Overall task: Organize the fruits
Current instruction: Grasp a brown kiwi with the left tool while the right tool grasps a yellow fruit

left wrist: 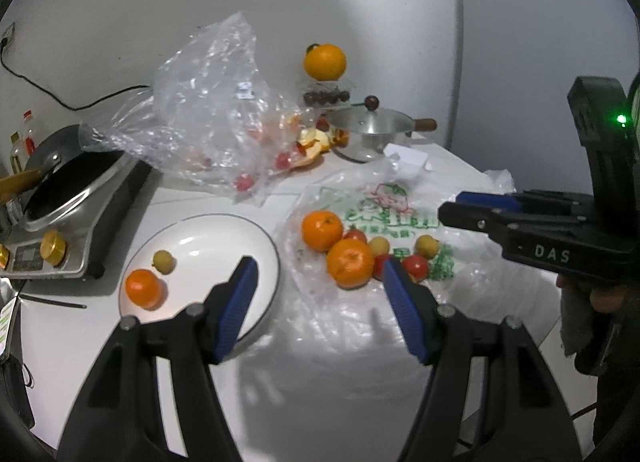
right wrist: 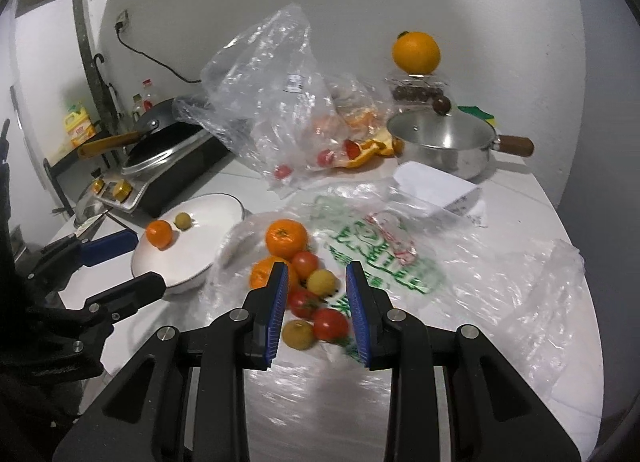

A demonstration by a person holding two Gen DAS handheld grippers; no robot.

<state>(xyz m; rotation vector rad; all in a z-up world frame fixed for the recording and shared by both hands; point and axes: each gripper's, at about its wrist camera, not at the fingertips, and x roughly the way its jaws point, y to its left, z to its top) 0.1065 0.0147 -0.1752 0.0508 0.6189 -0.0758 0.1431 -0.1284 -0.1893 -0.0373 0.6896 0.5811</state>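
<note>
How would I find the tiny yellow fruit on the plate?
Look for the round white plate beside the stove. Two fruits sit on it: an orange tangerine and the small yellow-green fruit just behind it. It is smaller and paler.

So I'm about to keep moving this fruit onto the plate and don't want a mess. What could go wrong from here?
The loose fruit sits on a crinkled plastic bag; nudging one piece may roll the others.

The right tongs are open over tightly packed tomatoes; closing could pinch two or squash one.

On the white plate, the mandarin and small yellow fruit lie near the rim and could roll off.
</note>
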